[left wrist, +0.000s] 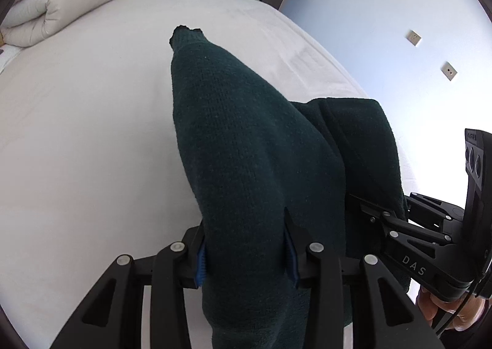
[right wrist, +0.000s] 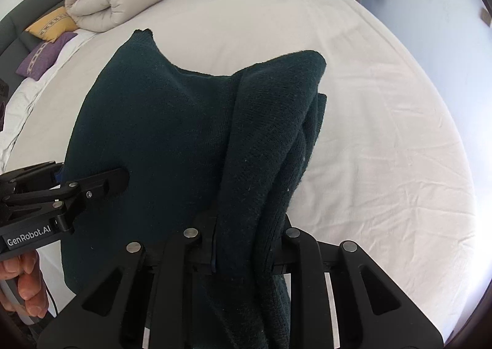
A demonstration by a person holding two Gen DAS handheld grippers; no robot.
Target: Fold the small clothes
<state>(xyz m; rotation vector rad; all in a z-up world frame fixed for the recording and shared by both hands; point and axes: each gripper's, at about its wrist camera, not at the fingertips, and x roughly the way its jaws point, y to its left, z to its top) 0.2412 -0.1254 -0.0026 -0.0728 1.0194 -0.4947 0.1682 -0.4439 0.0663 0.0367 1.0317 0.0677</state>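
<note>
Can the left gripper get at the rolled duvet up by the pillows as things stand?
Probably not: the left gripper is clamped on the dark green knit, and the duvet lies far across the bed.

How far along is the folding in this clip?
Done: nothing folded lies on the white bed, apart from the rolled duvet.
In hand: the dark green knit garment is lifted off the sheet, bunched in both tools, the left tool and the right tool each clamped on its fabric.
Left: lay it flat, fold it, set it down.
</note>
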